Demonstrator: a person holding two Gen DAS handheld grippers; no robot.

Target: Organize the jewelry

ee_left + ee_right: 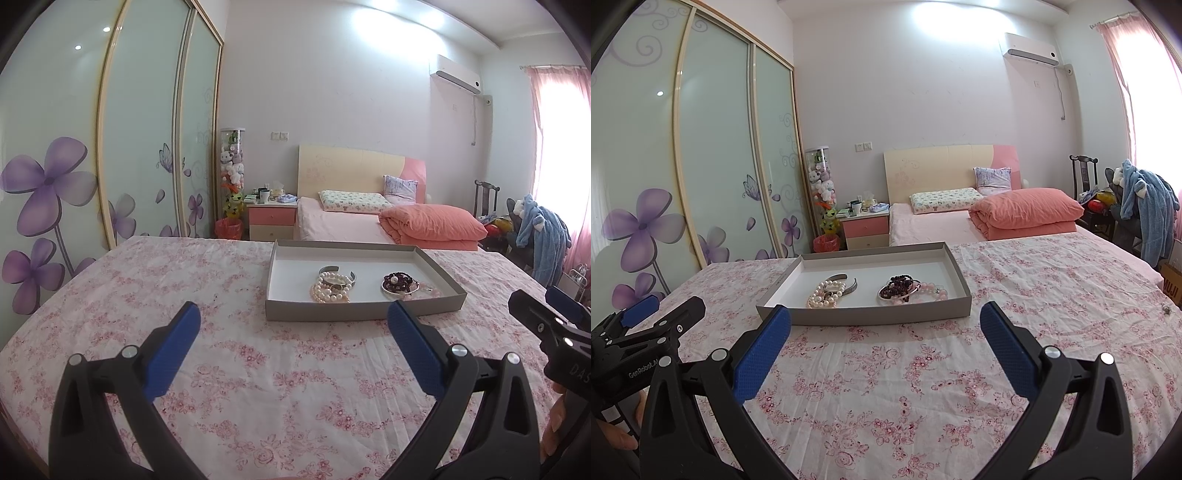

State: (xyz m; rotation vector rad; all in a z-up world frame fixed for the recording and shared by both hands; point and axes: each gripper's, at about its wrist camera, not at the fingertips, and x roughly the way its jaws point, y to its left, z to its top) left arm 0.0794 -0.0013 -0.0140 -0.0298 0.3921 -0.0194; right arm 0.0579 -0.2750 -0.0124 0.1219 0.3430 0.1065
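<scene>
A shallow grey box lid (354,311) (864,315) lies on the floral cloth ahead of both grippers. In it lie a pearl bracelet pile (330,291) (823,295) with a silver cuff (351,277) (851,286), and a dark bead bracelet (399,281) (899,285) with a silver bangle and pink beads (934,290). My left gripper (293,321) is open and empty, short of the box. My right gripper (886,325) is open and empty, just before the box's near wall. A small metal piece (1166,309) lies on the cloth at far right.
The floral cloth (258,387) (1034,295) covers a wide flat surface. Behind it are a pink bed (343,225), a nightstand (271,221), a wardrobe with flower doors (140,147), and a chair with blue clothes (1145,206) at the right.
</scene>
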